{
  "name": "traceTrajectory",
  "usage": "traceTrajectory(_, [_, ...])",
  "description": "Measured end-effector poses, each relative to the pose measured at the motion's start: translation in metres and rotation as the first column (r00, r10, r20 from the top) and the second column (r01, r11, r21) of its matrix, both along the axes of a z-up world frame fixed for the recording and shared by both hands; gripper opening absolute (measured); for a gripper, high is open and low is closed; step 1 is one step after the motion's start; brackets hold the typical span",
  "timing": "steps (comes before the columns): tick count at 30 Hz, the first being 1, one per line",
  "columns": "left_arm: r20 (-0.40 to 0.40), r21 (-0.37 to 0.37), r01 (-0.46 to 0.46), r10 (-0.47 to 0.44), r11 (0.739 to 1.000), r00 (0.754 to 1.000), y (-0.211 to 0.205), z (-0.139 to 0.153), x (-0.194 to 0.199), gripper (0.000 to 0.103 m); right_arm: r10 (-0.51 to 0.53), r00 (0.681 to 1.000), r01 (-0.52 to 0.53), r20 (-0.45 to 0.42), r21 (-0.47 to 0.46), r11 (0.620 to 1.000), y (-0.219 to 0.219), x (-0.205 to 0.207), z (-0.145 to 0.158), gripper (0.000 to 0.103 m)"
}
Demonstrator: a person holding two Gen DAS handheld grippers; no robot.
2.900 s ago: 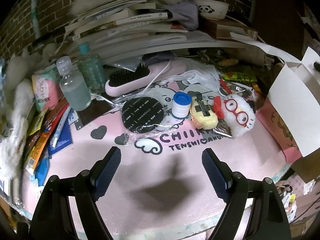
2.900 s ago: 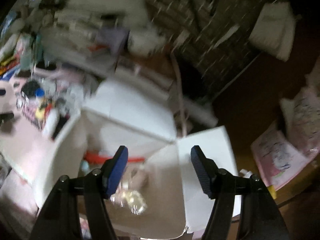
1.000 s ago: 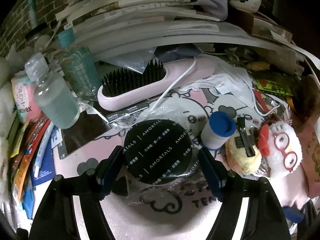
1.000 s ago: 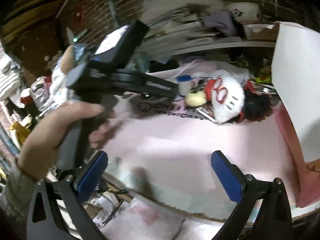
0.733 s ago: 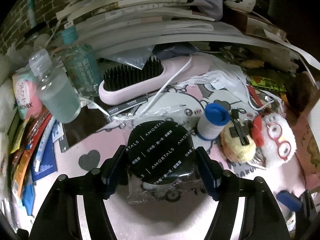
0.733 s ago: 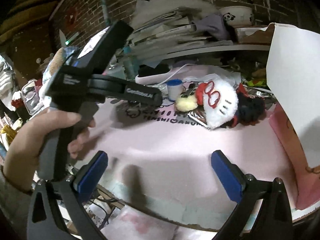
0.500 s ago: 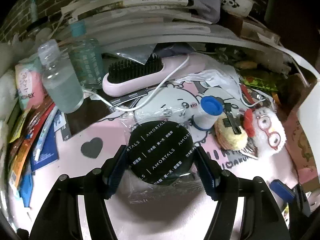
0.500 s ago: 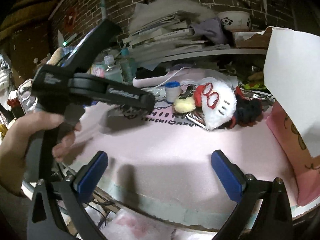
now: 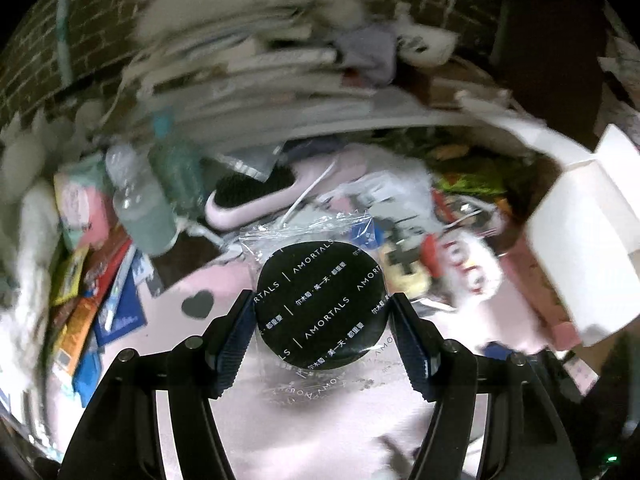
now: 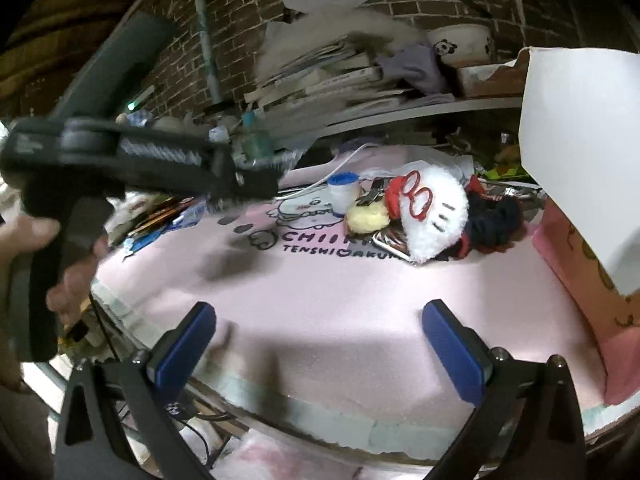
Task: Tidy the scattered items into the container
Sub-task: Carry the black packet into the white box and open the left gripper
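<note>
Left tongs (image 9: pixel 322 332) are clamped on the black round AMORTALS compact (image 9: pixel 320 306), both pads pressed to its rim, with its clear plastic wrapper (image 9: pixel 316 236) loose around it. Compact appears lifted clear of the pink desk mat (image 9: pixel 320 432). Right tongs (image 10: pixel 316 340) stand wide apart, holding nothing, over the mat's near edge.

Step in hand, my reading: carry the compact to the white cardboard box (image 9: pixel 588 240) at the right. I'd keep the grip firm and level, since the wrapper could slip on the pads.

Room: the plush toy (image 10: pixel 430 216) and blue-capped bottle (image 10: pixel 342 194) lie between compact and box, so I'd pass above them. Bare mat in front is open; the box's white flap (image 10: pixel 580 152) stands upright, so approach over it.
</note>
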State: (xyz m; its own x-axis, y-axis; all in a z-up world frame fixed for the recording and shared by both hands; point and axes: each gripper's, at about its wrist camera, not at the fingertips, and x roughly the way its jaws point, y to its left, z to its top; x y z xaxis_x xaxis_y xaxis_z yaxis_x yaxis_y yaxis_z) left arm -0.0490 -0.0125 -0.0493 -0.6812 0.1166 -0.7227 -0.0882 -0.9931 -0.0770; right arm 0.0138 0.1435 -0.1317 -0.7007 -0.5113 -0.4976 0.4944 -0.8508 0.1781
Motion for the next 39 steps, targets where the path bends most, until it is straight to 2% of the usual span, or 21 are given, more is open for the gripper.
traceTrajectory(3, [-0.034, -0.011, 0.045, -0.046, 0.999, 0.998, 0.014, 0.020, 0.005, 0.063, 0.023, 1.000, -0.024, 0.016, 0.053, 0.998, -0.004, -0.001, 0.002, 0.103])
traceTrajectory(5, [-0.049, -0.005, 0.089, -0.089, 0.996, 0.995, 0.025, 0.032, 0.007, 0.063, 0.027, 0.999, -0.028, 0.024, 0.057, 0.998, -0.004, -0.002, 0.003, 0.103])
traceTrajectory(11, [-0.076, 0.029, 0.225, -0.222, 0.974, 0.972, 0.056, 0.063, 0.008, 0.063, -0.049, 0.999, 0.047, 0.023, 0.071, 0.996, 0.004, -0.006, 0.003, 0.103])
traceTrajectory(17, [-0.105, 0.003, 0.352, -0.350, 0.936, 0.931, 0.100, 0.088, 0.007, 0.063, -0.079, 0.997, 0.076, 0.024, 0.085, 0.993, 0.014, -0.006, 0.004, 0.103])
traceTrajectory(22, [-0.089, -0.027, 0.455, -0.456, 0.890, 0.886, 0.140, 0.101, 0.001, 0.063, -0.078, 0.997, 0.076, 0.022, 0.085, 0.994, 0.019, -0.003, 0.004, 0.103])
traceTrajectory(26, [-0.031, -0.041, 0.541, -0.542, 0.840, 0.840, 0.176, 0.101, -0.008, 0.063, -0.076, 0.997, 0.075, 0.017, 0.076, 0.994, 0.023, 0.000, 0.004, 0.103])
traceTrajectory(31, [0.087, -0.026, 0.623, -0.619, 0.782, 0.780, 0.217, 0.088, -0.025, 0.063, -0.070, 0.997, 0.070, 0.007, 0.076, 0.995, 0.025, 0.002, 0.003, 0.103])
traceTrajectory(35, [0.186, -0.019, 0.650, -0.636, 0.760, 0.749, 0.237, 0.077, -0.034, 0.063, -0.068, 0.998, 0.068, 0.003, 0.076, 0.995, 0.026, 0.003, 0.002, 0.103])
traceTrajectory(39, [0.286, -0.017, 0.654, -0.623, 0.756, 0.728, 0.252, 0.065, -0.045, 0.063, -0.064, 0.998, 0.064, 0.002, 0.072, 0.995, 0.026, 0.003, 0.002, 0.103])
